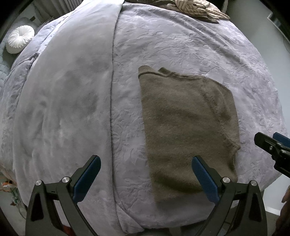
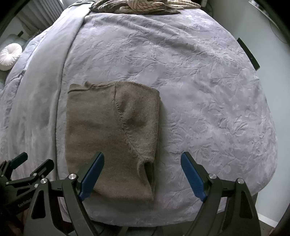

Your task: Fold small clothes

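An olive-brown knit garment (image 1: 188,127) lies flat and folded on the lavender bed cover (image 1: 163,45); in the right wrist view the garment (image 2: 112,130) shows a stitched seam and a sleeve opening near its front corner. My left gripper (image 1: 145,159) hovers above the garment's near left edge, jaws wide and empty. My right gripper (image 2: 142,158) hangs over the garment's near right corner, open too, with nothing between its blue pads (image 2: 92,175). Each gripper shows at the edge of the other's view: the right gripper (image 1: 273,145), the left gripper (image 2: 25,168).
More clothes lie piled at the far end of the bed: a beige patterned piece (image 1: 195,9), also the beige piece (image 2: 145,5). A smooth grey blanket (image 1: 68,90) covers the bed's left part. A white round cushion (image 1: 20,39) sits off to the left. The bed's near edge (image 2: 163,217) is close below.
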Available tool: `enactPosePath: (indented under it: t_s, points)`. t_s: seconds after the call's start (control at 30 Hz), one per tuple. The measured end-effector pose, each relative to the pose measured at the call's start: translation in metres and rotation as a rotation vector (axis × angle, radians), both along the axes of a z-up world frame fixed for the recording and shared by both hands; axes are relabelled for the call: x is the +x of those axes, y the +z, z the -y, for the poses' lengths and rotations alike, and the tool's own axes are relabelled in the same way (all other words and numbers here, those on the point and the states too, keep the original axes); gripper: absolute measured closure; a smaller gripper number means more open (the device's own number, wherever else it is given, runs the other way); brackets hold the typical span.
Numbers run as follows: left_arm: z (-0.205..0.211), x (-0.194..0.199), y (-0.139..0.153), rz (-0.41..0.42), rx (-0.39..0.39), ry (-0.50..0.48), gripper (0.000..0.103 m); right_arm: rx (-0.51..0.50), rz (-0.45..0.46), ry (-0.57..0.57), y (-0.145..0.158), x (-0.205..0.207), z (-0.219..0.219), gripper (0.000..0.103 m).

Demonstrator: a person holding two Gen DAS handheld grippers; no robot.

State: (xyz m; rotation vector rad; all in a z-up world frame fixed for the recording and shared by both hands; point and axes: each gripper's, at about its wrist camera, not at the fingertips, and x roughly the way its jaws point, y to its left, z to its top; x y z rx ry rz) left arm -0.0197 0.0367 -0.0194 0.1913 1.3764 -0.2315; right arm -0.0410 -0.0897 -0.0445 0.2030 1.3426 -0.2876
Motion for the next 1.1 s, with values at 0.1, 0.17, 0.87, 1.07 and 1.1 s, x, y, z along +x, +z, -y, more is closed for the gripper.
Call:
enactPosePath:
  t_s: [0.1, 0.17, 0.87, 1.07, 1.1]
  points:
    - [-0.0002, -0.0005, -0.0004, 0.000, 0.001, 0.000, 0.002, -0.001, 0.000, -0.001, -0.0001, -0.0003, -0.0004, 0.015]
    - [-0.0004, -0.0004, -0.0004, 0.000, 0.001, -0.002, 0.002, -0.001, 0.001, -0.002, -0.0003, -0.0003, -0.0004, 0.015]
    - [-0.0020, -0.0008, -0.0015, 0.000, 0.006, 0.002, 0.002, -0.004, -0.006, -0.008, -0.0014, -0.0015, -0.0008, 0.015]
    - [-0.0038, -0.0005, -0.0019, -0.002, 0.005, 0.005, 0.002, -0.003, -0.007, -0.012, -0.0014, -0.0016, -0.0027, 0.015]
    - [-0.0043, -0.0003, -0.0019, -0.003, 0.005, 0.004, 0.002, -0.003, -0.007, -0.013, -0.0016, -0.0019, -0.0027, 0.015]
